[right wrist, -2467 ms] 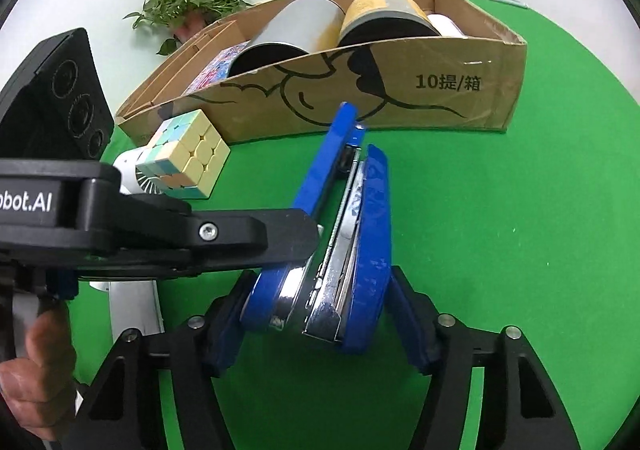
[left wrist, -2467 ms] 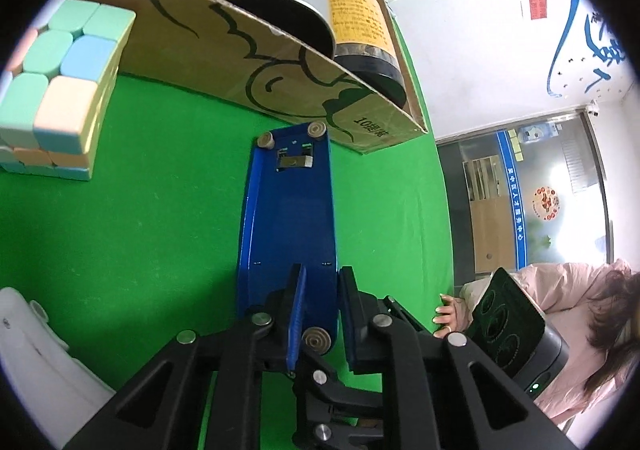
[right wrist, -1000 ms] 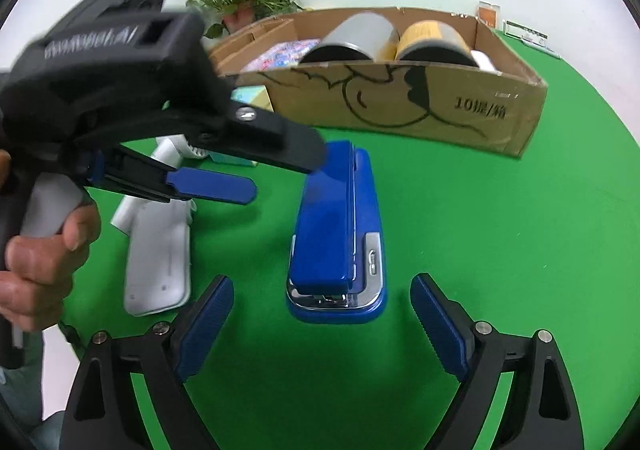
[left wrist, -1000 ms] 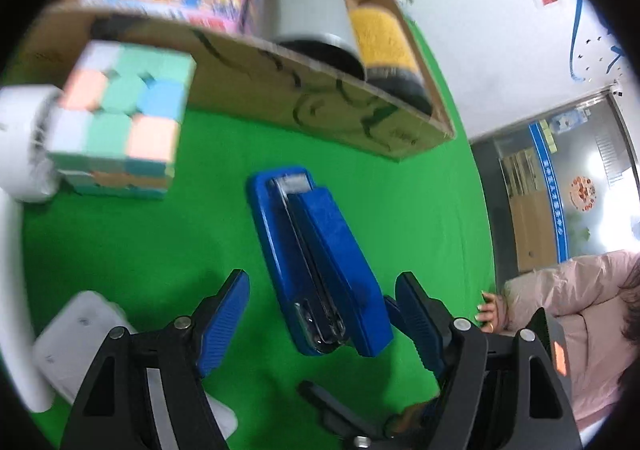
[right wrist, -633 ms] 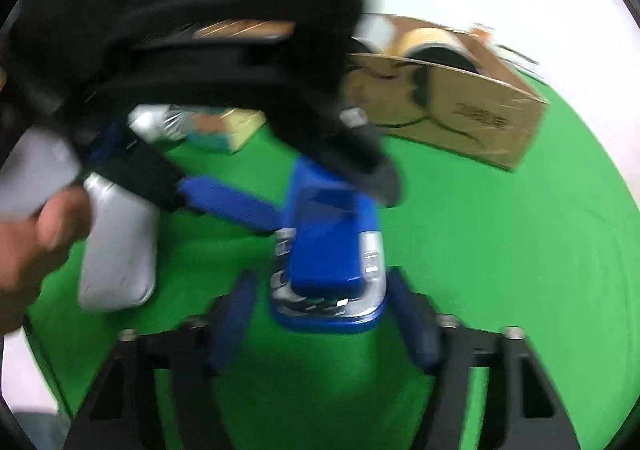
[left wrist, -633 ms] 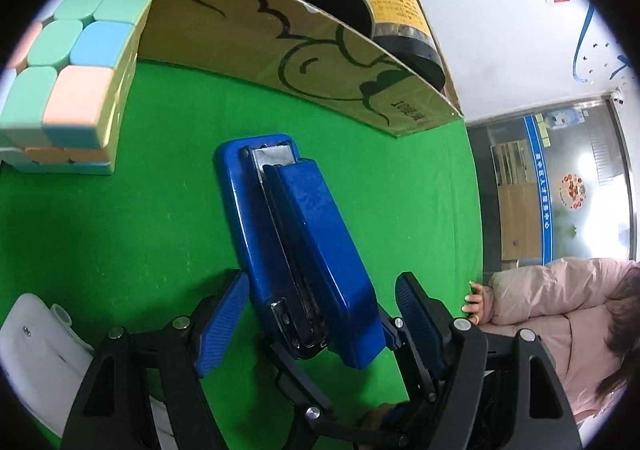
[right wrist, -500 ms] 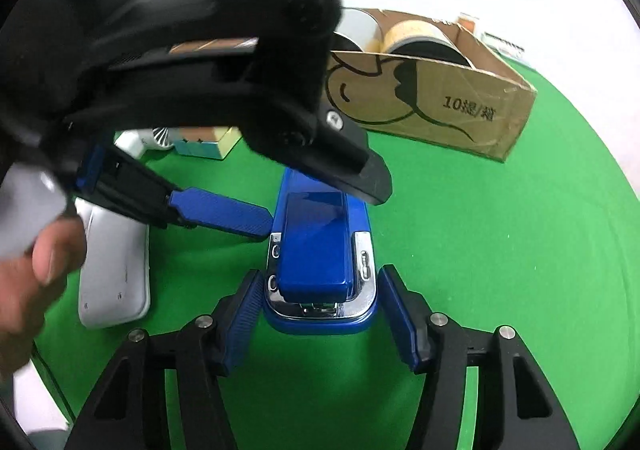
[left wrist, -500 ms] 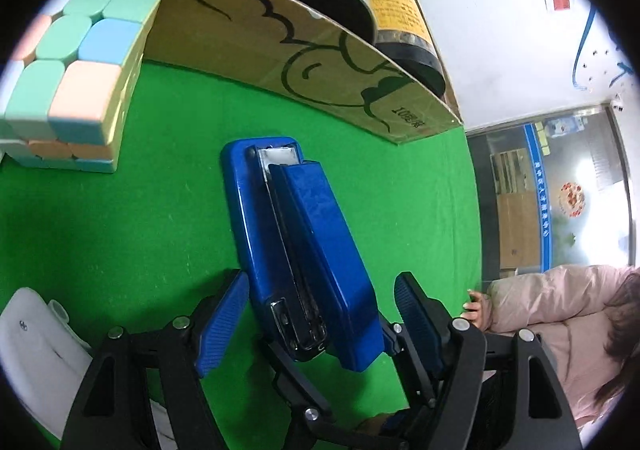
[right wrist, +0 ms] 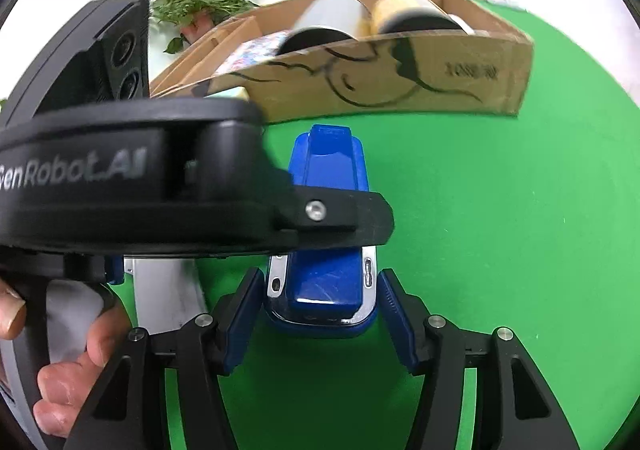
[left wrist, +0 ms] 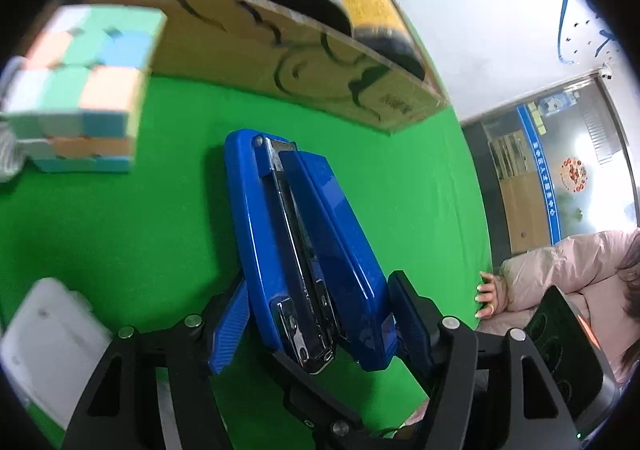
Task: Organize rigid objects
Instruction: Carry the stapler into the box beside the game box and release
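A blue stapler [left wrist: 304,242] lies on the green cloth with its metal front end towards both cameras. In the left wrist view my left gripper [left wrist: 318,286] straddles that end. Its jaws are closing, and the blue pads [left wrist: 230,324] rest against the stapler's base and top. In the right wrist view the stapler [right wrist: 332,286] sits between the pads of my right gripper [right wrist: 320,282], which press on both sides of its chrome front. A finger [right wrist: 348,216] of the left gripper crosses over the stapler's middle, hiding part of it.
A cardboard box [left wrist: 280,50] [right wrist: 400,78] holding two cans and a colourful pack stands behind the stapler. A pastel puzzle cube [left wrist: 80,90] and a white device [left wrist: 48,342] lie to the left. A person in pink [left wrist: 560,270] sits at the table's right edge. A hand [right wrist: 60,370] holds the left gripper.
Both grippers closed in on the stapler's front end from wide open. The right jaws narrowed first and now touch it. The left gripper moved closer over it and narrowed too.
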{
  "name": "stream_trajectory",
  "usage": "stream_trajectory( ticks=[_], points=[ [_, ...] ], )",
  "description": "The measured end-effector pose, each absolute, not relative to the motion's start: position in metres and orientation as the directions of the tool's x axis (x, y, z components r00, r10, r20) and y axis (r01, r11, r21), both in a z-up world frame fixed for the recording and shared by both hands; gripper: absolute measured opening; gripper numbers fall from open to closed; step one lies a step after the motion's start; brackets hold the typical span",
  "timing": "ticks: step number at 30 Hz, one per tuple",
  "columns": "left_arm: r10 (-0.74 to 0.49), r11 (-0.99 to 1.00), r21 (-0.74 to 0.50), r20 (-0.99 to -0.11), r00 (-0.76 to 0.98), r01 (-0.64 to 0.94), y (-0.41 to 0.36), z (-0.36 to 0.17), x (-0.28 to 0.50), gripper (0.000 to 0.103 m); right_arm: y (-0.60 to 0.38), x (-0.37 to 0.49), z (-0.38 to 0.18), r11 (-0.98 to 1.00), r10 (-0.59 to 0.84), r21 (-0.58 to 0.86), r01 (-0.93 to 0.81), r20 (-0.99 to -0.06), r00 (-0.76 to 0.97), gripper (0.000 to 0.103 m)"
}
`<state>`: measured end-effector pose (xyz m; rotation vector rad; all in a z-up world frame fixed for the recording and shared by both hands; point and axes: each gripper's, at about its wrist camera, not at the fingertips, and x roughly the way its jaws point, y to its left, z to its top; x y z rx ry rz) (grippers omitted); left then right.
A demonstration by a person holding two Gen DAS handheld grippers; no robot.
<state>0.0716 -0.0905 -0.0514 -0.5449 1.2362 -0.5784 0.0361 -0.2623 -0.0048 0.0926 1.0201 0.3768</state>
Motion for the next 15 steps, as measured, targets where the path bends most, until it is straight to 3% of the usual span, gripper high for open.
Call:
stream_trajectory(
  ticks=[15],
  points=[
    [-0.603, 0.78, -0.599, -0.644, 0.47, 0.181, -0.019, 0.061, 0.104, 0.065, -0.196, 0.085, 0.103, 0.894, 0.41, 0.177, -0.411, -0.694, 0.592, 0.056]
  ],
)
